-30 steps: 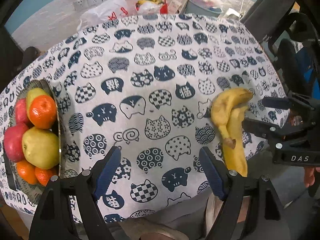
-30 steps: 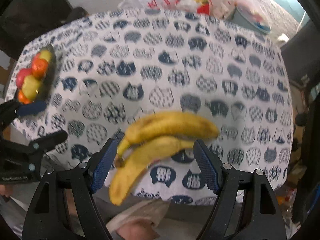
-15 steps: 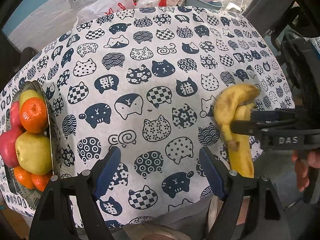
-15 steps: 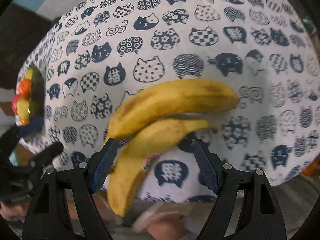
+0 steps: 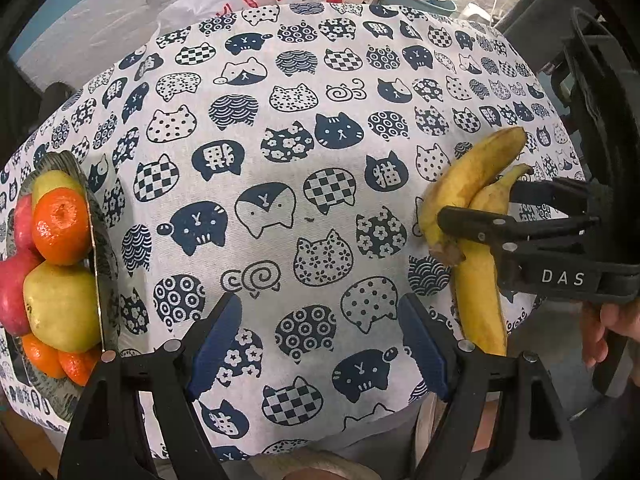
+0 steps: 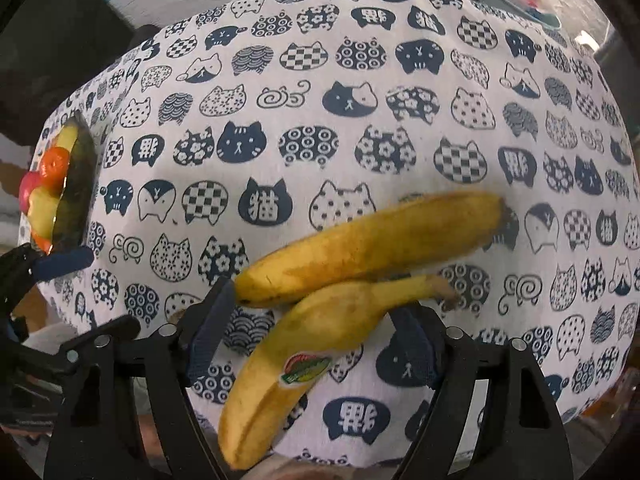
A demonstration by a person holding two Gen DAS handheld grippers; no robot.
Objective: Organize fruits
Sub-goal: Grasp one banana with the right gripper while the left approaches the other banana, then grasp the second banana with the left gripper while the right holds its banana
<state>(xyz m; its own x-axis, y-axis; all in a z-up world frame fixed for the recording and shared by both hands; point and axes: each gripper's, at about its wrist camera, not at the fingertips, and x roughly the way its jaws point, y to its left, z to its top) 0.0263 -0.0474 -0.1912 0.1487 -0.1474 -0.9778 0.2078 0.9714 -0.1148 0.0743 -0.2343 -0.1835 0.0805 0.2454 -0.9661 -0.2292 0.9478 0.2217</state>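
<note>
Bananas (image 6: 352, 280): two yellow bananas joined at a brown stem, skins flecked with brown; the nearer one carries a small oval sticker and its end sticks out past the near edge of the surface.
Where the bananas are: lying on the cat-print tablecloth (image 5: 280, 128) at the near right corner of the surface, well apart from the fruit plate.
Right tool (image 6: 308, 320): tilted steeply down over the bananas, blue-padded jaws spread wide with the bananas between them; the left pad sits at the stem end, and no squeeze on the fruit can be seen.
Left tool (image 5: 320, 336): jaws spread wide over bare tablecloth, nothing between them, pointing steeply down.
Plate (image 5: 105, 240): a dark patterned plate at the left edge of the surface.
Plate contents: an orange (image 5: 60, 226) on top, a yellow-green pear (image 5: 60, 306), a red apple (image 5: 12, 292), and more oranges at the near side, all piled touching one another.
Person: a hand (image 5: 608, 332) grips the right tool's handle.
</note>
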